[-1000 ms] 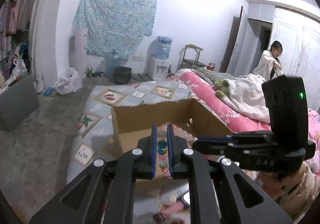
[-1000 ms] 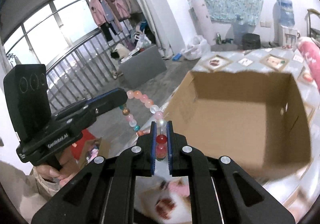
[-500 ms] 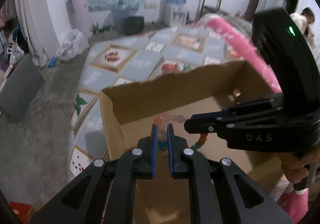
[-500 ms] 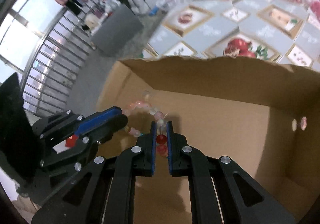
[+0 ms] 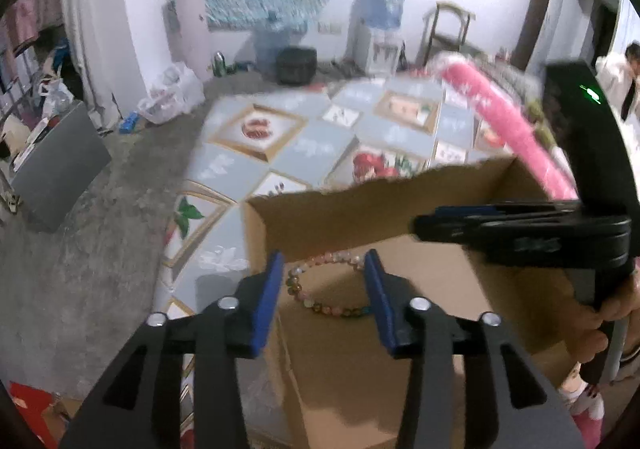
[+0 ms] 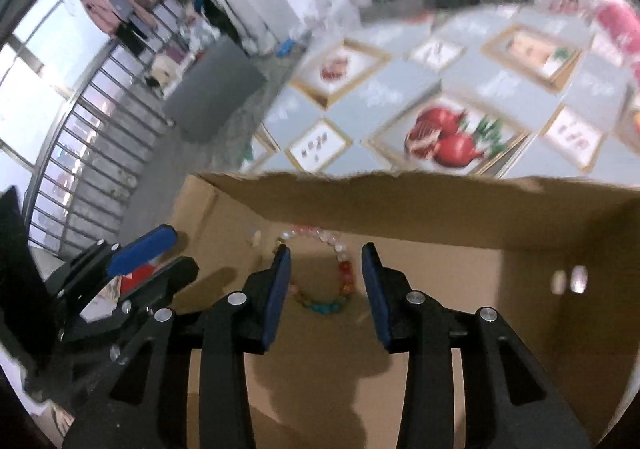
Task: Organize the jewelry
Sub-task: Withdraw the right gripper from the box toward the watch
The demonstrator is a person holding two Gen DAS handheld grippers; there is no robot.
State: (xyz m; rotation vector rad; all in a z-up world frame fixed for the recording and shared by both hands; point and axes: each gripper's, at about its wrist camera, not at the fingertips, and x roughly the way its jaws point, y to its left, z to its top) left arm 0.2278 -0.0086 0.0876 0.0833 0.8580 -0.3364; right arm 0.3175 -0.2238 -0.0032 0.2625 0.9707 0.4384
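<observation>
The string of pastel, red and teal round beads, a bracelet (image 5: pixel 326 285) (image 6: pixel 326 273), lies as an open loop on the floor of the open brown cardboard box (image 5: pixel 360 217) (image 6: pixel 400 193), near its far-left corner, and nothing grips it. The left hand-held gripper (image 5: pixel 325 299) has just been spreading its blue-padded fingers, and they stand apart on either side of the loop without pressing it; the right hand-held gripper (image 6: pixel 325 289) has just done the same and also frames the beads with a gap on both sides. The main risk, as I judge it, comes on the way out: both tools hang low inside the box, close together, and a pad dragged across the loop could snag the string and flick it out or pull it into a tangle. A knock against the torn far wall could shove the light box across the patterned quilt (image 5: pixel 312 147) (image 6: pixel 380 89) of the bed.
</observation>
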